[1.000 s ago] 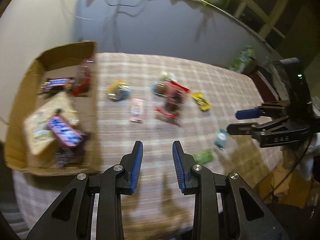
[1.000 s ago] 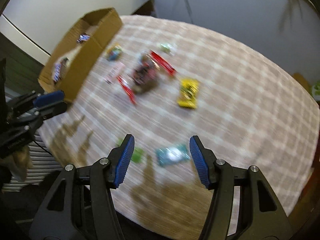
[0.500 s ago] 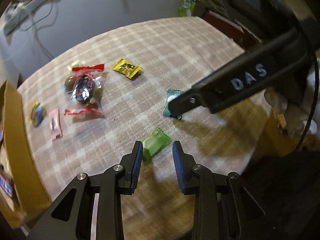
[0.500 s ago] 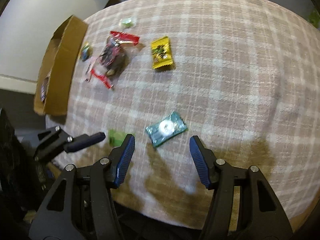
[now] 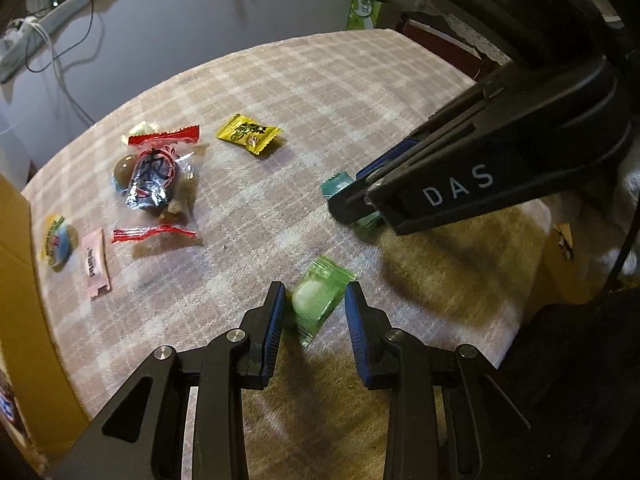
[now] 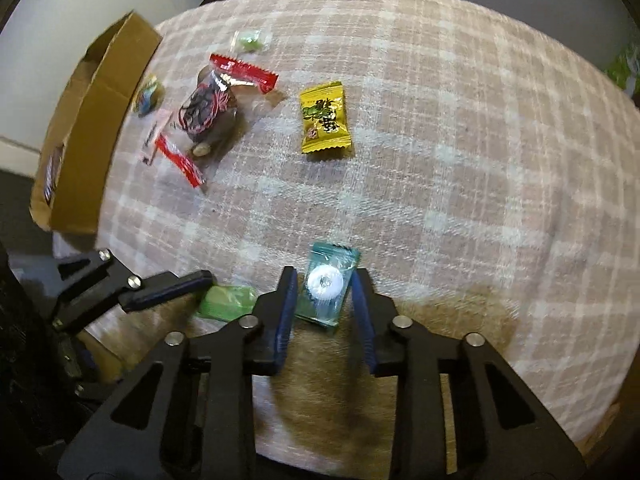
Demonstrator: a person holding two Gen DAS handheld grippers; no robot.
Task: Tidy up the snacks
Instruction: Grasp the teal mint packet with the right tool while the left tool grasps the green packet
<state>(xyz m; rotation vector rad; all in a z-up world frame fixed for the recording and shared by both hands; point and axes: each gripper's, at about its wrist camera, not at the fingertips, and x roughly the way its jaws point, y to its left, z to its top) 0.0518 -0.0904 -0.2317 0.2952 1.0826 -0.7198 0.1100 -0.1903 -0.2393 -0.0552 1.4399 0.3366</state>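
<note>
The teal candy (image 6: 326, 284) lies near the front edge of the checked surface (image 6: 460, 128), and the right tongs (image 6: 324, 292) have come together on it, a blue pad pressed to each side of the wrapper. Just beside it, toward the box side, the green candy (image 5: 320, 296) sits between the pads of the left tongs (image 5: 314, 304); these stand a little apart, with a sliver of cloth showing on either side of the wrapper, so nothing is gripped there yet.

So the step in hand looks like a double pick-up at the near edge: one sweet taken, the other framed. I'd say the next move calls for the left tongs to close on the green wrapper, squarely, since thin slick film like that could skid out sideways. Then both sweets need lifting clear of the cloth and carrying across to the cardboard box (image 6: 92, 120) at the far left, which already holds a few bars.

Farther out, plenty waits: the yellow packet (image 6: 325, 118) in the middle, the clear bag with red ends (image 5: 156, 184), a pink sachet (image 5: 95, 264) and a round sweet (image 5: 59, 240) close by the box wall.
</note>
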